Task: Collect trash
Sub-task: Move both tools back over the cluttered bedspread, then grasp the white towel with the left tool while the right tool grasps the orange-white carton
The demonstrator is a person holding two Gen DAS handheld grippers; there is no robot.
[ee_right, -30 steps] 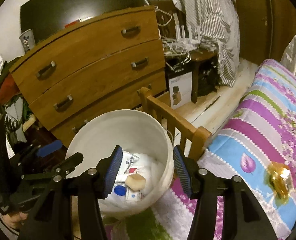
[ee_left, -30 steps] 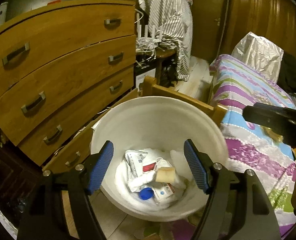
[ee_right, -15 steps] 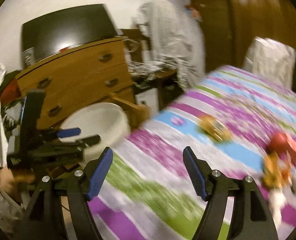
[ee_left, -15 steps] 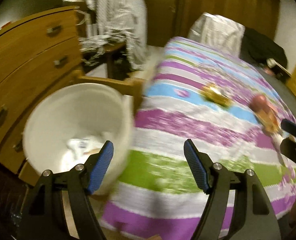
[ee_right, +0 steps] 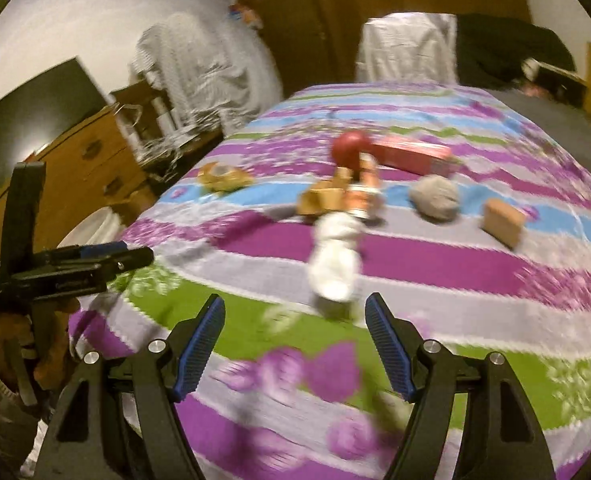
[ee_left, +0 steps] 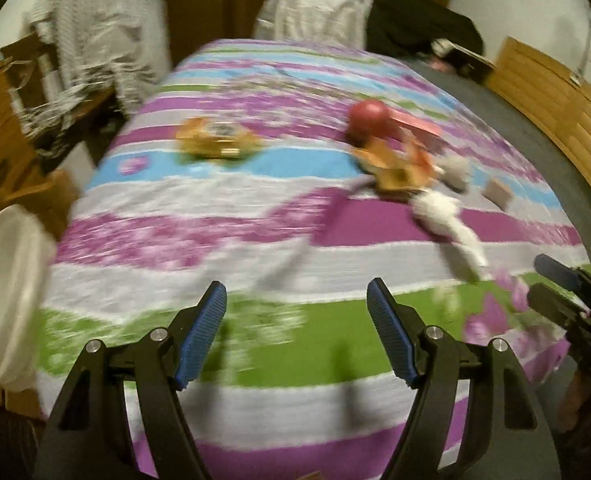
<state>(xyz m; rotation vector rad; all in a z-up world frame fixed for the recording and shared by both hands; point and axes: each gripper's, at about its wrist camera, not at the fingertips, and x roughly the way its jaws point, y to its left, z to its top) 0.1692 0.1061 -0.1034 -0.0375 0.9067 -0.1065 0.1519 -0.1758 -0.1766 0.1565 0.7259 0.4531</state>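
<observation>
Bed (ee_right: 435, 264): the largest thing in view, under a cover striped purple, green, blue and white; all the trash I can see lies on it.

Bucket (ee_left: 7, 292): white, standing at the bed's left edge by the wooden dresser (ee_right: 91, 168). Its inside is out of sight from here, so I cannot say what it holds.

Left claw (ee_left: 296, 336): mine, blue pads spread wide, nothing between them, hanging over the green stripe at the near end of the bed.

Right claw (ee_right: 294, 346): likewise wide apart and empty, pointed at the cluster of trash in the middle of the bed.

Trash, from larger to smaller, all blurred by motion:
- red carton (ee_right: 413, 156), lying flat, furthest back;
- white crumpled wrapper (ee_right: 335, 256), nearest my right claw, straight ahead of it;
- tan and orange packaging (ee_right: 335, 196), touching the wrapper's far end;
- gold wrapper (ee_right: 223, 178), apart to the left;
- grey wad (ee_right: 435, 200), right of the cluster;
- red ball-shaped thing (ee_right: 349, 148), just beside the carton;
- small brown block (ee_right: 503, 220), furthest right.

Progress, as I judge it: at least seven pieces remain on the bed and neither claw carries one, so most of the collecting is left. The white wrapper looks the likeliest next pick for my right claw.
</observation>
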